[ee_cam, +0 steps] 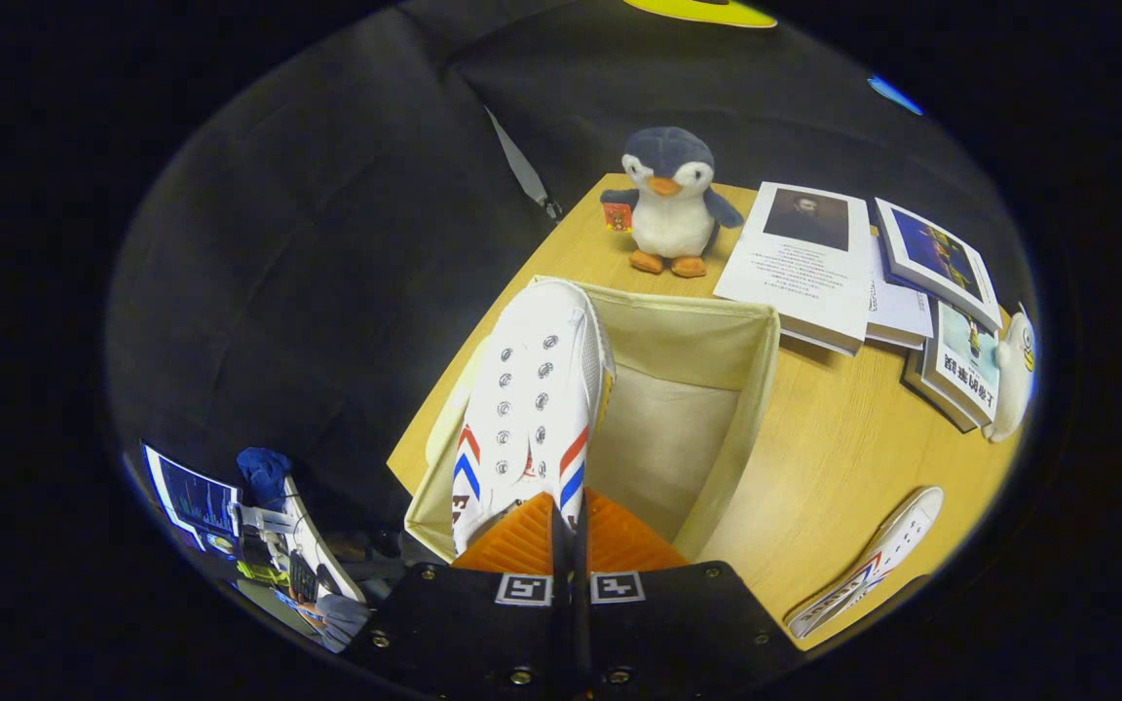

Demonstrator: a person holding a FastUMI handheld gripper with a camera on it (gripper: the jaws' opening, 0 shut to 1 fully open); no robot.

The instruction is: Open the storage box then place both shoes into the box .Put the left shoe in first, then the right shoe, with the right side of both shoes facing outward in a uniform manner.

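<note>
Gripper (569, 521) with fingers pressed nearly together, pinching the heel of a white shoe (527, 409) with red and blue stripes. The shoe extends toward 12 o'clock over the left wall of the open fabric storage box (736, 409). Second shoe (868, 565) lies on the wooden table (843, 467) at 3 o'clock. Plush penguin (670, 200) and books (804, 263) stand beyond the box, 12 to 2 o'clock.
</note>
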